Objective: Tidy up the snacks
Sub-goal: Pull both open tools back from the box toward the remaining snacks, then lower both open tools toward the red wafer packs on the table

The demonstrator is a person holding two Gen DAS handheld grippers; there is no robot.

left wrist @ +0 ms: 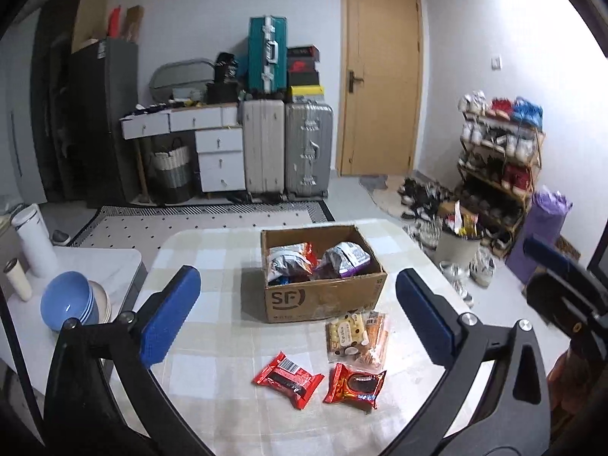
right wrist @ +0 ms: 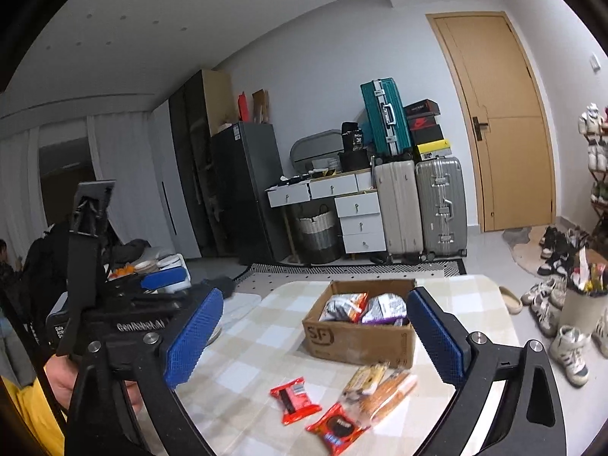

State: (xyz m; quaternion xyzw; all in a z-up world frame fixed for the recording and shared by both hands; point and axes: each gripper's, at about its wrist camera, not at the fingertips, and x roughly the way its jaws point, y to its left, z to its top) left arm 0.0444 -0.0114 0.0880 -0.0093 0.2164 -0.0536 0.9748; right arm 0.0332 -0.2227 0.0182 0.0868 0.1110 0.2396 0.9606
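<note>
Your left claw (left wrist: 298, 313) hangs spread wide above the desk (left wrist: 212, 266), nothing between its blue pads, and your right claw (right wrist: 315, 336) is spread just as wide and equally empty. Only the left view shows the stack of blue bowls (left wrist: 70, 302) and the white flask (left wrist: 34, 241) on the side table; only the right view shows your hand (right wrist: 62, 380) in its yellow sleeve gripping the other claw's handle. Both claws point forward over the near edge, tilted slightly down. Loose on the checked desk lie two red snack packets (left wrist: 288, 379) (left wrist: 356, 385) and a clear biscuit pack (left wrist: 357, 336), just in front of the cardboard box (left wrist: 323, 298), which already holds two crinkled bags (left wrist: 288, 260). Behind stand suitcases (left wrist: 307, 148), white drawers (left wrist: 220, 159), a wooden door (left wrist: 382, 76) and a shoe rack (left wrist: 501, 159).
</note>
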